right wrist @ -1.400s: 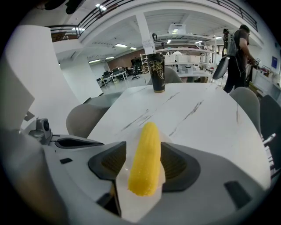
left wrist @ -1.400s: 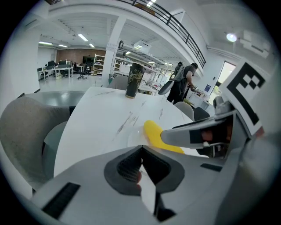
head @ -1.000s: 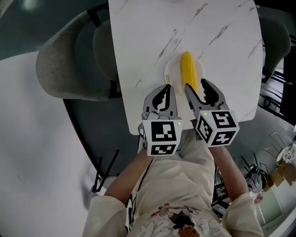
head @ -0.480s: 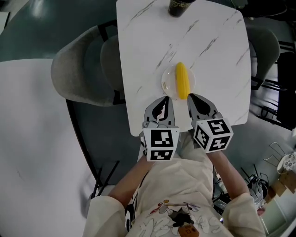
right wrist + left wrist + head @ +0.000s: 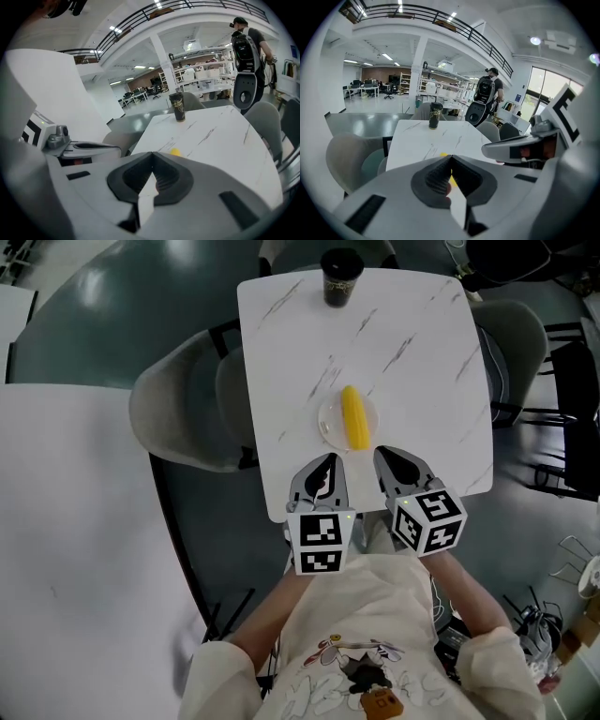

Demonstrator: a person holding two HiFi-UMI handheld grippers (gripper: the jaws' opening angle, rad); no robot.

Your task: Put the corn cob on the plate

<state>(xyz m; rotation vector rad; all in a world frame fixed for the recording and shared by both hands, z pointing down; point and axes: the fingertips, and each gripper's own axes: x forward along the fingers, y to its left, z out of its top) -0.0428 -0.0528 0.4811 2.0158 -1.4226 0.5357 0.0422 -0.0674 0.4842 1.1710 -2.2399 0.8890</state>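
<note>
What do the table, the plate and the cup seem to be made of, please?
Table: white with grey veins, smooth, so marble or a marble-look laminate. Plate: pale and glossy, perhaps ceramic or plastic. Cup: dark with a printed pattern; paper, plastic or metal, I cannot tell.

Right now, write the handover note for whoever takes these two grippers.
Left gripper: shut, empty.
Right gripper: shut, empty.
Both hang over the near edge of the table, short of the plate.
Corn cob: lies on the plate, mid-table, touched by neither gripper. A dark cup stands at the far edge.
Done: the cob is on the plate.
Left: nothing, as far as I can judge.
</note>
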